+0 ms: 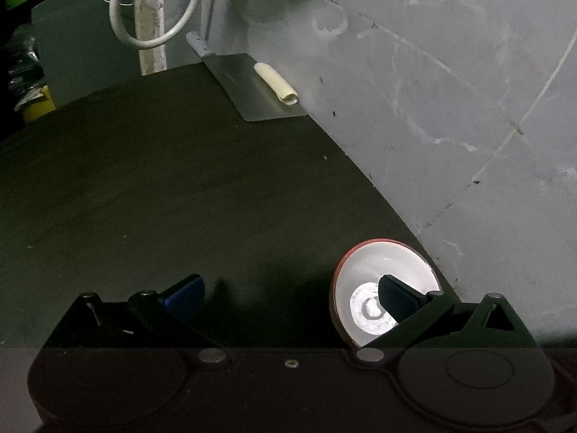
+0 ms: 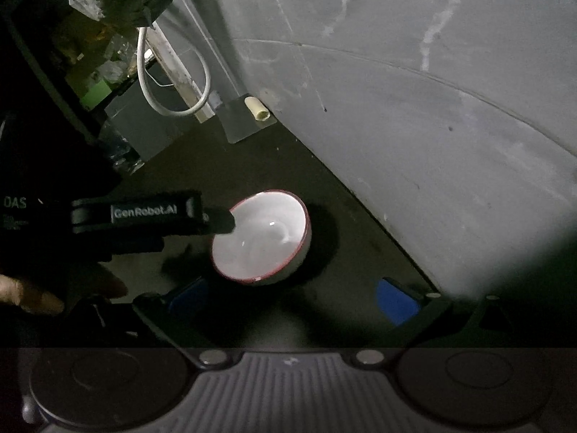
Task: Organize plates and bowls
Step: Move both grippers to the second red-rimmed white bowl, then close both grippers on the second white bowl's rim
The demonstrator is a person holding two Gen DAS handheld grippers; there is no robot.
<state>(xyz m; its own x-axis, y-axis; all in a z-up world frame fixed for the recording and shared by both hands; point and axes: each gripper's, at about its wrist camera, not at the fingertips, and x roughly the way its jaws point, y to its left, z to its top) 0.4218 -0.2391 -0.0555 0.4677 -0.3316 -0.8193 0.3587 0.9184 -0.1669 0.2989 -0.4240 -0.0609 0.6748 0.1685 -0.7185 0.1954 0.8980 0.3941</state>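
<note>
The scene is dark. A white bowl [image 2: 260, 237] with a red rim stands upright on the dark table [image 1: 151, 187], near the grey wall [image 1: 450, 90]. In the left wrist view the left gripper [image 1: 292, 297] has its jaws wide apart and holds nothing; its right finger covers part of the bowl, whose lower edge is hidden behind the gripper body. The right gripper [image 2: 294, 297] is also spread wide and empty, the bowl just beyond its fingertips. A hand [image 2: 25, 294] at the left edge is hard to make out.
</note>
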